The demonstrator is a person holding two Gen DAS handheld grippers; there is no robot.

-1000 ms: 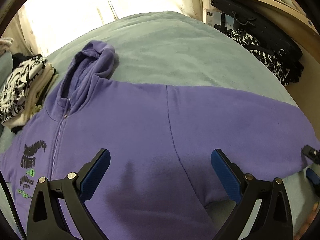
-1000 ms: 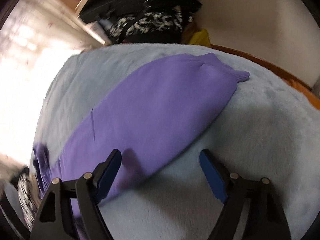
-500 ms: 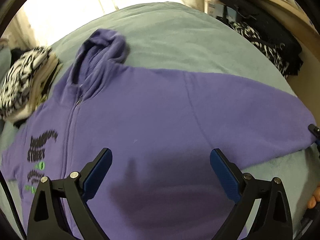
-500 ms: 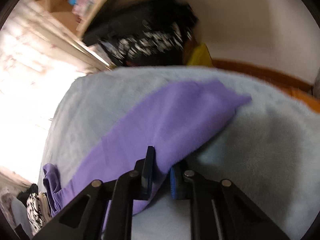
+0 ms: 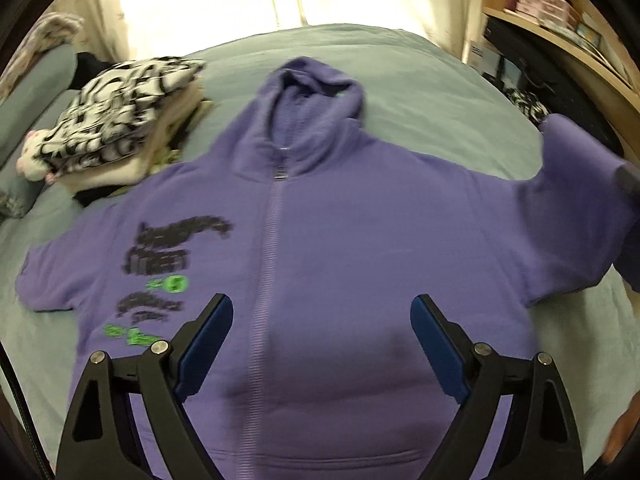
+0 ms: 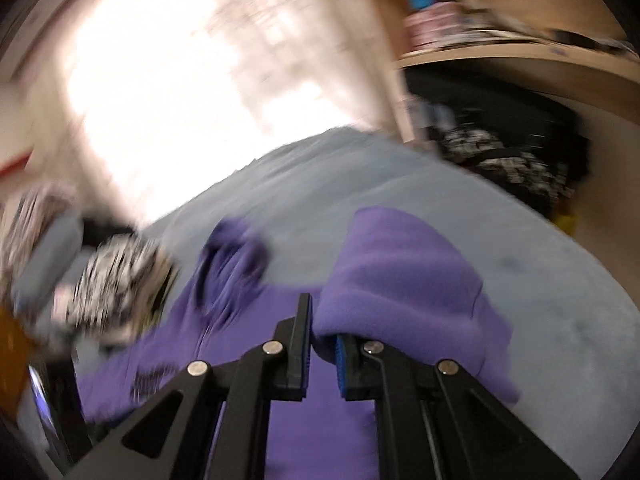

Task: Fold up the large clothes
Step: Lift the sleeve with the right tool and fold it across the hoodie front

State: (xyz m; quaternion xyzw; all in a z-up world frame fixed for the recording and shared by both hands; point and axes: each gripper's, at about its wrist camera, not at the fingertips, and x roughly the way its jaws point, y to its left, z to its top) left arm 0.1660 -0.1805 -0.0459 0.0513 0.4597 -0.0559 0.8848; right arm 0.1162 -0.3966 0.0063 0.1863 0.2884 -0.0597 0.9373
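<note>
While right tool (image 6: 322,354) clamps the purple hoodie (image 5: 340,248) sleeve (image 6: 400,280), left tool (image 5: 322,336), lately narrowing, hovers wide, empty.

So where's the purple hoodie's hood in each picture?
Left wrist view: the hood sits top centre, above the zip, on the grey bed.
Right wrist view: the hood is left of centre, blurred, beyond the right claw.
Shared landmark: the black-and-white folded pile lies left of the hood in both.
</note>
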